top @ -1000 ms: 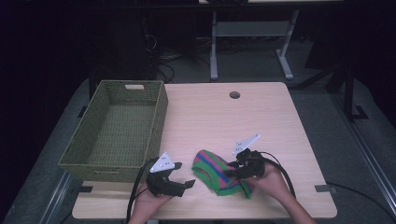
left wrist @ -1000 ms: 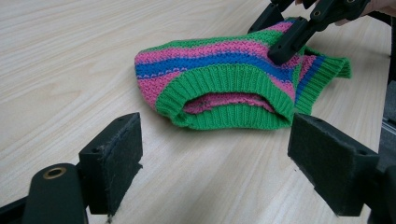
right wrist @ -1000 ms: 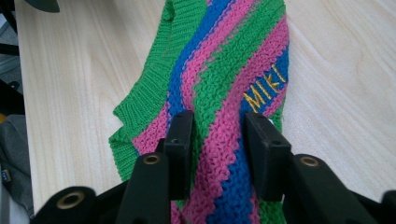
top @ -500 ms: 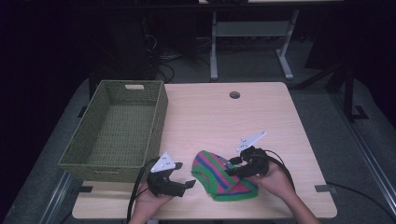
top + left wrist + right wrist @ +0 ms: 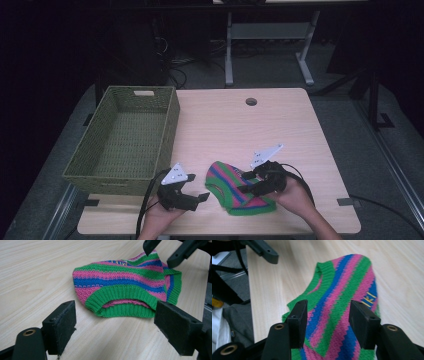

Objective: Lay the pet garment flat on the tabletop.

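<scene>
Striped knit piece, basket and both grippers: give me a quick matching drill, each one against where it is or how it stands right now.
Things:
1. striped knit piece
2. wicker basket
3. left gripper
4. right gripper

States:
A. jaws wide apart, nothing between them, facing the green ribbed opening
B. empty, at the table's left side
C. lying flat on the table's near edge
D. jaws just opened, over the stripes, not pressing

Pairs: 1-C, 2-B, 3-A, 4-D

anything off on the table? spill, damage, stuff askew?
Nothing stands out. The striped knit garment lies flat on the table, intact, one ribbed opening gaping slightly. The green basket sits upright at the left. No spill, no visible damage.
</scene>
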`<state>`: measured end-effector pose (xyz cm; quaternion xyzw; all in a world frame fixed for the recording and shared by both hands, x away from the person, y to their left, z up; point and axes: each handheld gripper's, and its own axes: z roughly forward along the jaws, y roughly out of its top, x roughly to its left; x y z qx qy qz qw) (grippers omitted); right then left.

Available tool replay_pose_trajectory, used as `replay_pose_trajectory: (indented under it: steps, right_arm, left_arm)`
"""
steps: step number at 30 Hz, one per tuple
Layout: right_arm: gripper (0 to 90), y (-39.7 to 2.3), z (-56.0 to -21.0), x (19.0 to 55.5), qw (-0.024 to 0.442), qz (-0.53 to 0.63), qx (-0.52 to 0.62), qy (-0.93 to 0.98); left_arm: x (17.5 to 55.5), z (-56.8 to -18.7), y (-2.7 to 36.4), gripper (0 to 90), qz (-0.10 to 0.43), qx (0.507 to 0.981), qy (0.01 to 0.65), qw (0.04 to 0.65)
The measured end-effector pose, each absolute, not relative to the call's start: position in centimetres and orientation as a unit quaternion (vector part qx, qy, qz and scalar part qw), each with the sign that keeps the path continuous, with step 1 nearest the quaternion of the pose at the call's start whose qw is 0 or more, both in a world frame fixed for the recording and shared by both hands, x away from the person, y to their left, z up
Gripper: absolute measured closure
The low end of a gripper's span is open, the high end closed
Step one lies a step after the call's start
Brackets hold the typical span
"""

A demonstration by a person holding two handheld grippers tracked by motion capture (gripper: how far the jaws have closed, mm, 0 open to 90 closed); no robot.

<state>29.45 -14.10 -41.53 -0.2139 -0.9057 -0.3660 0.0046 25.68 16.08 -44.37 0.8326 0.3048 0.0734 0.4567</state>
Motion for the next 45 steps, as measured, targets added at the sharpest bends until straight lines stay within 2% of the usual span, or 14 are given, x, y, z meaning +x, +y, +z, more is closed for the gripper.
replay_pose_trajectory:
  steps: [13,21,32,37,45]
  right_arm:
    - [49.8,-11.8,-42.6,28.6,0.012,-0.352,-0.165,-0.921]
    - [54.3,-10.3,-43.5,28.3,0.024,-0.336,-0.142,-0.931]
    - [55.1,-10.1,-44.8,27.9,0.022,-0.319,-0.134,-0.938]
    - [56.0,-10.1,-45.0,27.6,0.009,-0.317,-0.132,-0.939]
    - [59.2,-10.0,-45.4,26.5,-0.039,-0.322,-0.112,-0.939]
  left_arm:
    - [25.6,-44.3,16.2,17.5,0.075,0.831,0.305,0.458]
    - [25.6,-44.3,16.2,17.5,0.076,0.832,0.306,0.458]
    - [25.6,-44.3,16.2,17.5,0.076,0.832,0.305,0.458]
    - [25.6,-44.3,16.1,17.5,0.076,0.832,0.304,0.458]
    - [25.6,-44.3,16.1,17.5,0.075,0.833,0.303,0.457]
